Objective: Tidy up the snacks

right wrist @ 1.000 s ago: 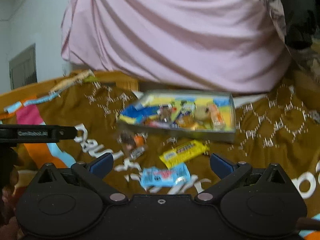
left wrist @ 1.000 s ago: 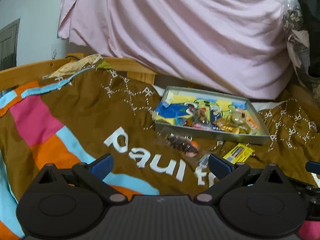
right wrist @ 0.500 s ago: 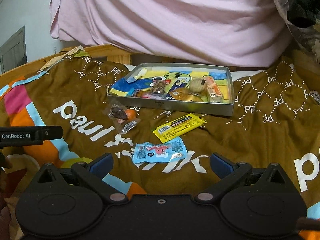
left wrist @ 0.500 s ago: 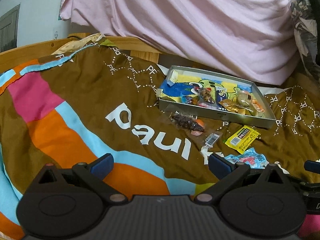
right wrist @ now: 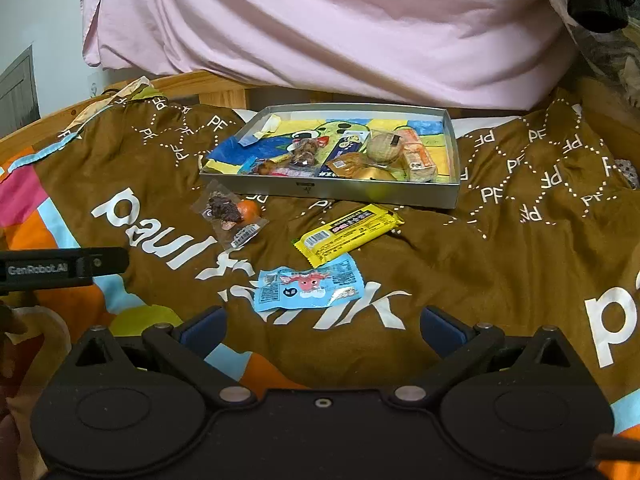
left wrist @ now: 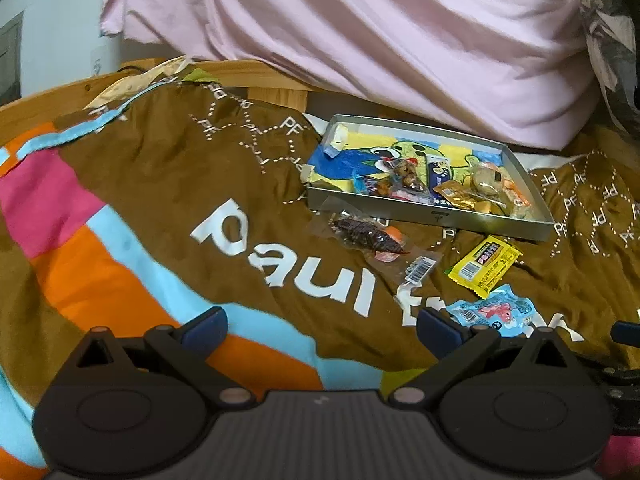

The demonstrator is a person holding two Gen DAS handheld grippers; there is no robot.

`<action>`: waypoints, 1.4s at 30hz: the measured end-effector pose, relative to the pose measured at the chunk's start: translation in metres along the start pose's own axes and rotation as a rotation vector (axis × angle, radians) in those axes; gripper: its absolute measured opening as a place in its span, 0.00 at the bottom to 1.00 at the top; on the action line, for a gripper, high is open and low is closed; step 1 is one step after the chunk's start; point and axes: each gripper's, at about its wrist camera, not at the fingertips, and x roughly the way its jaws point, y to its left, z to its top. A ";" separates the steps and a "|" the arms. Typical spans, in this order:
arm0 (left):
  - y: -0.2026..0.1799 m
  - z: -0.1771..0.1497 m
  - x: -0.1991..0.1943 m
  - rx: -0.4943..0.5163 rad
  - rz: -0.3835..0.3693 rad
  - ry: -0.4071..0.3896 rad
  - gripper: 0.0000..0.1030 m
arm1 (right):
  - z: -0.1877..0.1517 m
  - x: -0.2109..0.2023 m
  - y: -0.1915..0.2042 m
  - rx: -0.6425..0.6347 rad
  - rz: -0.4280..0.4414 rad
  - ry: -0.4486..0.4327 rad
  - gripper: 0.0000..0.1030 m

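Note:
A shallow grey metal tray holding several wrapped snacks lies on a brown blanket. In front of it lie three loose snacks: a clear packet with a dark snack, a yellow bar and a light blue packet. My right gripper is open and empty, just short of the blue packet. My left gripper is open and empty, over the blanket to the left of the snacks.
The brown blanket with white lettering and coloured patches covers the bed. A pink sheet hangs behind the tray. A wooden bed frame runs along the far left. The left gripper's body shows at the right view's left edge.
Both grippers have pulled back and risen, so the tray and loose snacks sit higher and farther in view. Both grippers stay open. The snacks have not moved.

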 end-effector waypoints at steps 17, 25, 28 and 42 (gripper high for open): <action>-0.029 0.043 0.071 0.002 -0.058 0.031 1.00 | 0.029 0.067 -0.042 -0.032 0.115 0.069 0.99; -0.044 0.050 0.116 -0.044 -0.099 0.051 1.00 | 0.020 0.085 -0.035 -0.053 0.140 0.093 0.99; -0.045 0.053 0.130 -0.065 -0.077 0.051 1.00 | 0.019 0.095 -0.029 -0.046 0.179 0.099 0.99; -0.019 0.065 0.172 -0.293 -0.072 0.088 1.00 | 0.017 0.122 -0.012 -0.092 0.152 0.106 0.99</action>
